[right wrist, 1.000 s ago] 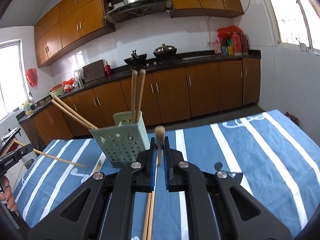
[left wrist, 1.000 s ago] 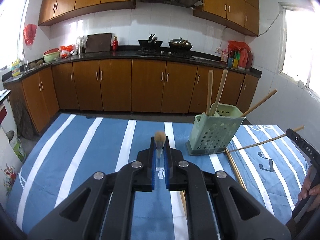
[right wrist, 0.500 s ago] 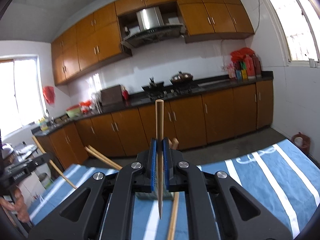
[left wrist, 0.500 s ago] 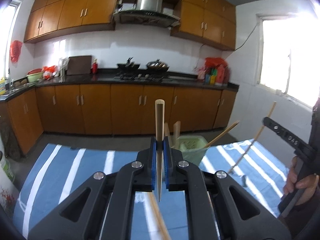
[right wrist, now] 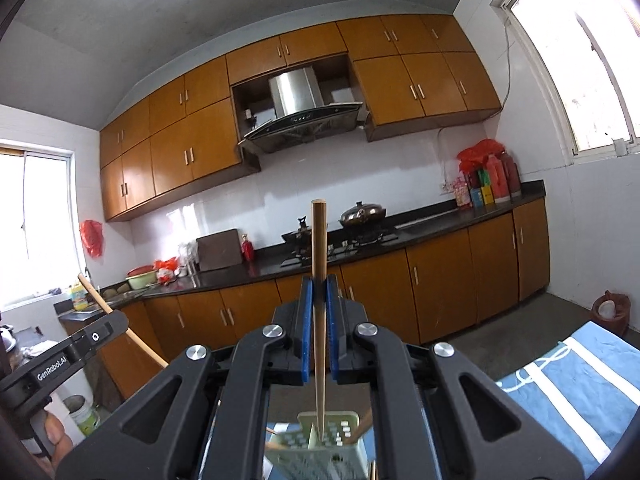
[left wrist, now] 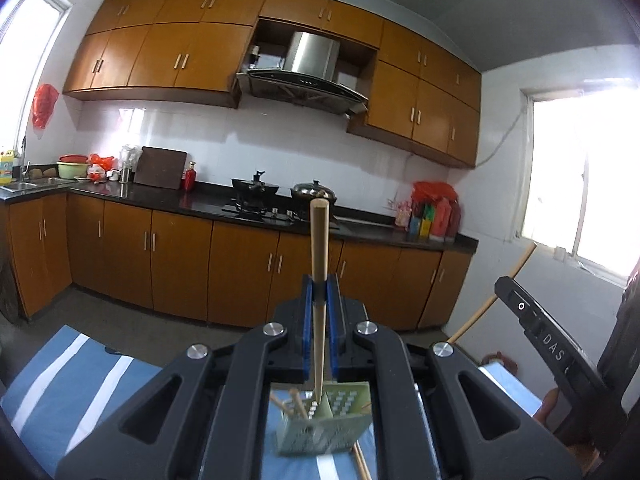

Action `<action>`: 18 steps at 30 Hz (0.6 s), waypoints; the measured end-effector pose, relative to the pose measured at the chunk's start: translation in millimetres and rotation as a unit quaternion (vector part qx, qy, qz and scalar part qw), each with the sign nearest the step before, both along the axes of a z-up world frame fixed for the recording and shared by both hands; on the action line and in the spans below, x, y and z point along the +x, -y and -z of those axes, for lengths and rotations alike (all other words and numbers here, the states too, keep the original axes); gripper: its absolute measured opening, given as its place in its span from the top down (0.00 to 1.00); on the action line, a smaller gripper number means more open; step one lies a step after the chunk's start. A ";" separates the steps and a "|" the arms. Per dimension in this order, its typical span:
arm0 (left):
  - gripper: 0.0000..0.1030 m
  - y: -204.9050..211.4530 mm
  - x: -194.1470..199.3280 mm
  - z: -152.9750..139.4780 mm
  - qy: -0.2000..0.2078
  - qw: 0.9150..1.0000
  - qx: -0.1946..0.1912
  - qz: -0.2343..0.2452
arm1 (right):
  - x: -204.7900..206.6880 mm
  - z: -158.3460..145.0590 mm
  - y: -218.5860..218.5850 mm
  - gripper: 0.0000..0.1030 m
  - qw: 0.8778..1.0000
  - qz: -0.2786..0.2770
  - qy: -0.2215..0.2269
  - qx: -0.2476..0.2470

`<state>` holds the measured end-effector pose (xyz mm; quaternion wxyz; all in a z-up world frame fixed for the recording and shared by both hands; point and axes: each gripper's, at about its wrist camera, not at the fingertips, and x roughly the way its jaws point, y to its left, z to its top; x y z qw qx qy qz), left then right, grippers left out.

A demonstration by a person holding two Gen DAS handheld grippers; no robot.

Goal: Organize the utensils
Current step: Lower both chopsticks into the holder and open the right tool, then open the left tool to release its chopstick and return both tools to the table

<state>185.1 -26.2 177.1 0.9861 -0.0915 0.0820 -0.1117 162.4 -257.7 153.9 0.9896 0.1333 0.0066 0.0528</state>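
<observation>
My left gripper (left wrist: 319,280) is shut on a wooden chopstick (left wrist: 319,248), held upright with its thin tip just over the pale green perforated utensil holder (left wrist: 332,426) below. My right gripper (right wrist: 319,282) is shut on another wooden chopstick (right wrist: 319,248), upright, its tip inside the holder's open top (right wrist: 320,440). Several chopsticks (left wrist: 296,402) stand in the holder. The right gripper and its chopstick (left wrist: 516,268) show at the right of the left wrist view; the left gripper's body (right wrist: 68,356) shows at the left of the right wrist view.
The holder stands on a blue and white striped tablecloth (left wrist: 80,372). A loose chopstick (left wrist: 360,460) lies on the cloth by the holder. Kitchen cabinets and a black counter (left wrist: 160,200) run behind the table.
Both grippers have risen and tilted, swinging their chopsticks from lying level to upright, and have closed in over the holder. Each chopstick tip now points down at the holder.
</observation>
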 end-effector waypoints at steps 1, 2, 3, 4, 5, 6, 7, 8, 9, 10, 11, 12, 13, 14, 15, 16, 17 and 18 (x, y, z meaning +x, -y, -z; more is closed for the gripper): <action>0.92 0.6 4.7 1.0 0.002 1.000 0.000 -0.004 | 4.3 1.1 -1.2 0.93 1.000 0.002 0.000 -0.001; 0.92 1.5 8.4 3.3 0.004 1.000 0.002 -0.007 | 10.6 4.3 -3.2 0.93 1.000 0.004 -0.004 -0.004; 0.92 3.5 15.7 8.2 0.001 1.000 0.006 -0.011 | 16.2 8.8 -5.1 0.93 1.000 0.004 -0.009 -0.005; 0.92 3.9 18.4 11.3 -0.002 1.000 0.006 -0.011 | 18.2 12.7 -7.3 0.93 1.000 0.004 -0.015 -0.007; 0.92 4.9 24.7 17.3 -0.009 1.000 0.007 -0.010 | 24.3 18.9 -9.2 0.93 1.000 0.003 -0.025 -0.009; 0.92 4.9 28.2 21.0 -0.015 1.000 0.007 -0.010 | 29.1 24.4 -10.5 0.93 0.999 0.001 -0.036 -0.010; 0.92 4.7 33.5 25.0 -0.023 1.000 0.006 -0.009 | 30.7 27.4 -10.8 0.93 0.999 -0.001 -0.043 -0.010; 0.92 4.2 37.2 29.2 -0.029 1.000 0.006 -0.007 | 33.4 32.4 -11.2 0.93 0.999 -0.003 -0.052 -0.009; 0.92 3.7 42.0 34.8 -0.038 0.999 0.006 -0.005 | 34.3 34.9 -12.2 0.93 0.998 -0.003 -0.058 -0.008; 0.92 3.3 43.7 38.0 -0.043 0.999 0.006 -0.004 | 36.5 38.4 -12.1 0.93 0.998 -0.007 -0.066 -0.007; 0.92 4.0 46.8 41.1 -0.049 0.999 0.007 0.000 | 38.3 39.3 -12.1 0.93 0.997 -0.010 -0.073 -0.006; 0.92 3.1 48.3 42.8 -0.052 0.999 0.006 0.001 | 39.1 40.7 -12.5 0.92 0.997 -0.011 -0.078 -0.005; 0.92 2.3 48.9 44.9 -0.056 0.998 0.005 0.002 | 38.5 41.9 -12.4 0.92 0.997 -0.010 -0.080 -0.003; 0.92 1.8 49.9 45.9 -0.059 0.998 0.003 0.003 | 37.7 42.4 -12.0 0.91 0.996 -0.013 -0.083 -0.002; 0.92 0.9 48.4 47.2 -0.059 0.998 0.002 0.003 | 36.5 42.3 -11.8 0.88 0.996 -0.012 -0.085 -0.002; 0.92 0.5 47.7 47.4 -0.060 0.998 0.002 0.003 | 36.7 41.5 -11.8 0.81 0.996 -0.011 -0.086 -0.002; 0.92 0.2 46.6 47.2 -0.060 0.998 0.002 0.002 | 34.1 40.5 -10.7 0.76 0.996 -0.009 -0.086 -0.001; 0.91 -0.1 45.2 46.4 -0.059 0.998 0.003 0.001 | 35.2 39.0 -11.6 0.72 0.996 -0.008 -0.085 -0.001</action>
